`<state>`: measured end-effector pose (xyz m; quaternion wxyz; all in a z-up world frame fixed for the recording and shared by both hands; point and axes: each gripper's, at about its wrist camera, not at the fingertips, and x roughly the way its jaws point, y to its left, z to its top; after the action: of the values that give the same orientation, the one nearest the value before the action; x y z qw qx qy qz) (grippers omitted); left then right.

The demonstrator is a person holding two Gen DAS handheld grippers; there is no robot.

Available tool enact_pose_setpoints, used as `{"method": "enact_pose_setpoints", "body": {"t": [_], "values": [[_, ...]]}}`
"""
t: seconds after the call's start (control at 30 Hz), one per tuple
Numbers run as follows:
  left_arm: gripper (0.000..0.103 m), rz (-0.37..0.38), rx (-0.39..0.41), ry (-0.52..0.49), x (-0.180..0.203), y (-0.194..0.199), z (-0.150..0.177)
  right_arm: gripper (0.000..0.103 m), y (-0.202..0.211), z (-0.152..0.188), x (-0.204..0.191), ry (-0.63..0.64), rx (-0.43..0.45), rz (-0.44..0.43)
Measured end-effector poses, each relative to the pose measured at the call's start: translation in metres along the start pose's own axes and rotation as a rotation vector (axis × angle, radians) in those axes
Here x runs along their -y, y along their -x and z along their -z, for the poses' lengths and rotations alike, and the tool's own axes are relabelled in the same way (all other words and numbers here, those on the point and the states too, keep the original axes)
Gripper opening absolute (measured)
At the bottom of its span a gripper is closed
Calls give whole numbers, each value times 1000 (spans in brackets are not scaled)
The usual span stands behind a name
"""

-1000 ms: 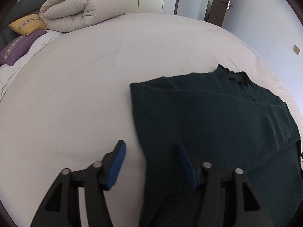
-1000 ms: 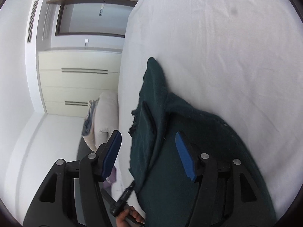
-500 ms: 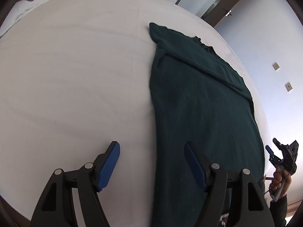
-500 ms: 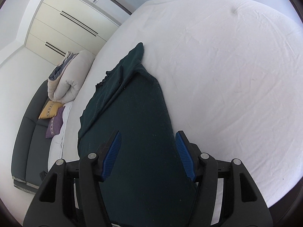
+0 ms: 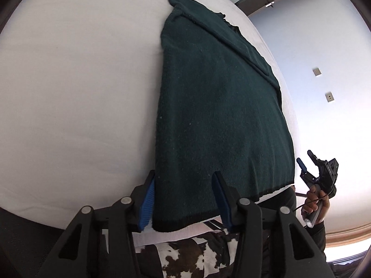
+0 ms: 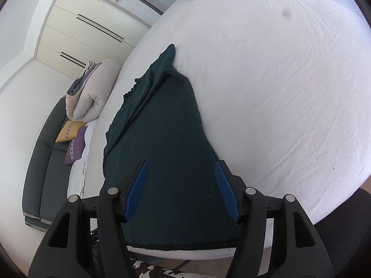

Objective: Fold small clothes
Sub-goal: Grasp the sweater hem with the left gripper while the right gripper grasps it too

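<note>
A dark green knit sweater lies flat on the white bed, sleeves folded in, its hem at the near edge. It also shows in the right wrist view. My left gripper is open, its blue pads either side of the hem's left corner, touching nothing that I can see. My right gripper is open above the hem's right part. In the left wrist view the right gripper is held in a hand beside the hem's right corner, open and empty.
A rolled beige duvet lies at the bed's far end. A yellow cushion and a purple cushion lean on a dark sofa. Cream wardrobes stand behind. A cowhide rug lies below the bed's near edge.
Both grippers have drawn back from the sweater's upper part to its hem at the near edge of the bed. The sweater lies flatter, its sleeves folded in. Both stay open.
</note>
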<state>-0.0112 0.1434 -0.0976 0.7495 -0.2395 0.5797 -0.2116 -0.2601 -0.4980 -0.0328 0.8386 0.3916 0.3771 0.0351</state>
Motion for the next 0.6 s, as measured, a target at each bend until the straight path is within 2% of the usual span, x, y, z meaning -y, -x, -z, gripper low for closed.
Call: {"method": "enact_pose_setpoints", "body": {"t": [0.07,0.17,0.23,0.33,0.47,0.6], "values": [[41,27,-7,34,-6,1,-3,58,6,4,3,3,-6,5],[28,21,-9,43,-7,-2,-7,58,13,9,6,15,-23,21],[17,9,-12,33,-5,-4,-6,58,17,11,9,27,-38,56],[8,3,-14,24,-3,-8,-4,58,25,12,16,46,-57,122],[6,-1,-3,29,-3,-8,-3,58,27,14,25,77,-128,168],[6,-1,5,31,-4,-6,-1,58,20,17,30,99,-177,167]]}}
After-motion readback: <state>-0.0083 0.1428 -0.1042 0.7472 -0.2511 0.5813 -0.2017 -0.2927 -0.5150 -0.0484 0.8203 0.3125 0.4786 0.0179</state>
